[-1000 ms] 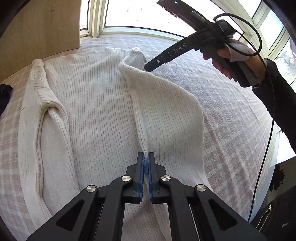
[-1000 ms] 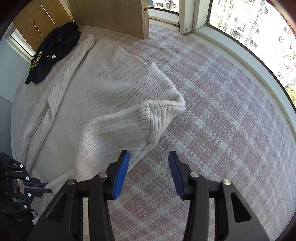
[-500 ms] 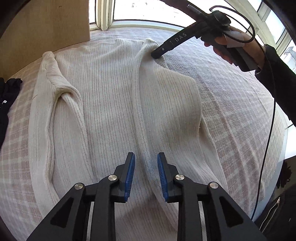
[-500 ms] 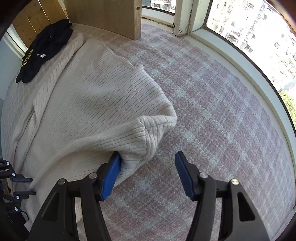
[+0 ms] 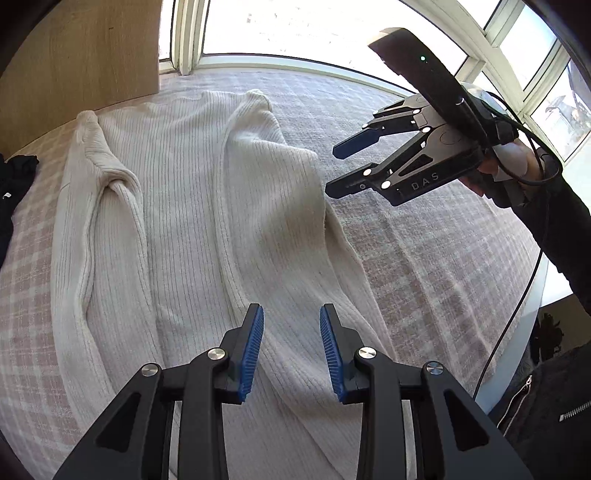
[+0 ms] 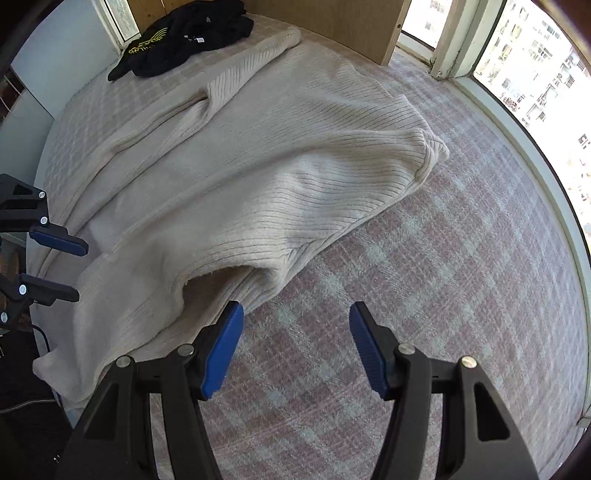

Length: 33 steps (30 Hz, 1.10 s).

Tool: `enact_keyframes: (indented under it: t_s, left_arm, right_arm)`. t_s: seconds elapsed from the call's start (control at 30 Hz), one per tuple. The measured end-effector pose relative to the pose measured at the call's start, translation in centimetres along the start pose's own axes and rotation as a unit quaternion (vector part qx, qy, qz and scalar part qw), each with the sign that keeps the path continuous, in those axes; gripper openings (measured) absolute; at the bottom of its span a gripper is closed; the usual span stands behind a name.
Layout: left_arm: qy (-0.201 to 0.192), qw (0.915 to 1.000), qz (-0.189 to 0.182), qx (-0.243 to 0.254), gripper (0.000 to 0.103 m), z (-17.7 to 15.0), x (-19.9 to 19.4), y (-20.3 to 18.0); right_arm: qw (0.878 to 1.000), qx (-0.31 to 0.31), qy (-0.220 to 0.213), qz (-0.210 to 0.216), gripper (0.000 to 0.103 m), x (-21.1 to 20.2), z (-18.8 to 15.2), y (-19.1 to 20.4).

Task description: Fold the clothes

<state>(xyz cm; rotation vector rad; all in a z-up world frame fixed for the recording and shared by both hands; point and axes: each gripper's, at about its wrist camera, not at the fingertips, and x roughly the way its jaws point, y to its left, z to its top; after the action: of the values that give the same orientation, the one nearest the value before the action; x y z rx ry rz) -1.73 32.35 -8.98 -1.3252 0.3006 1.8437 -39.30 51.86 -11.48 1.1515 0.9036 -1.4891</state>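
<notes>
A cream ribbed sweater (image 5: 184, 206) lies spread on a checked bedcover (image 5: 424, 258), its right side folded inward over the body and a sleeve folded along the left. My left gripper (image 5: 291, 350) hovers open above the lower part of the folded panel, holding nothing. In the left wrist view my right gripper (image 5: 338, 170) hangs open in the air to the right of the sweater, held by a hand in a dark sleeve. In the right wrist view the same sweater (image 6: 258, 166) lies ahead and to the left, and the right gripper (image 6: 295, 347) is open over the bedcover beside the sweater's edge.
Black clothing (image 6: 184, 33) is piled at the far corner of the bed. A wooden panel (image 5: 74, 55) and bright windows (image 5: 295, 29) border the far side. A cable (image 5: 517, 332) trails from the right gripper. A dark jacket (image 5: 554, 406) lies beyond the bed's edge.
My left gripper opened, let go of the sweater's folded edge and drew back. The right gripper pulled away from the sweater's shoulder and rose to the right, staying open.
</notes>
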Motion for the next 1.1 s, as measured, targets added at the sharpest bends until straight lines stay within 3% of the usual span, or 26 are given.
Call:
enact_keyframes:
  t_s: [0.33,0.4,0.47,0.6,0.77,0.93,1.1]
  left_arm:
    - [0.041,0.9991,-0.004,0.011,0.031,-0.1,3.4,-0.3]
    - [0.041,0.9991,-0.007,0.009,0.031,-0.2,3.6,-0.2]
    - [0.043,0.999,-0.011,0.007,0.032,-0.1,3.6,0.0]
    - [0.044,0.9989,-0.012,0.012,0.033,0.0,3.8,0.0]
    - [0.044,0.9987,-0.023,0.013,0.036,-0.2,3.7,-0.1]
    - [0.034,0.999,-0.03,0.005,0.036,-1.5,0.5,-0.4]
    - [0.079,0.9947,-0.066,0.003,0.045,-6.8,-2.1,-1.6]
  right_arm:
    - [0.999,0.023,0.015,0.019,0.057,1.5,2.4,1.0]
    - [0.999,0.03,0.018,0.026,0.048,1.6,2.6,1.0]
    - [0.998,0.039,0.02,0.038,0.022,1.6,2.2,0.4]
    - [0.996,0.057,0.025,0.061,0.014,1.5,1.6,-0.8]
    - [0.996,0.066,0.036,0.042,0.014,1.3,0.7,-2.0]
    - [0.998,0.048,0.039,0.001,0.014,2.0,0.8,-1.1]
    - [0.998,0.045,0.035,-0.024,0.014,1.9,0.3,-0.1]
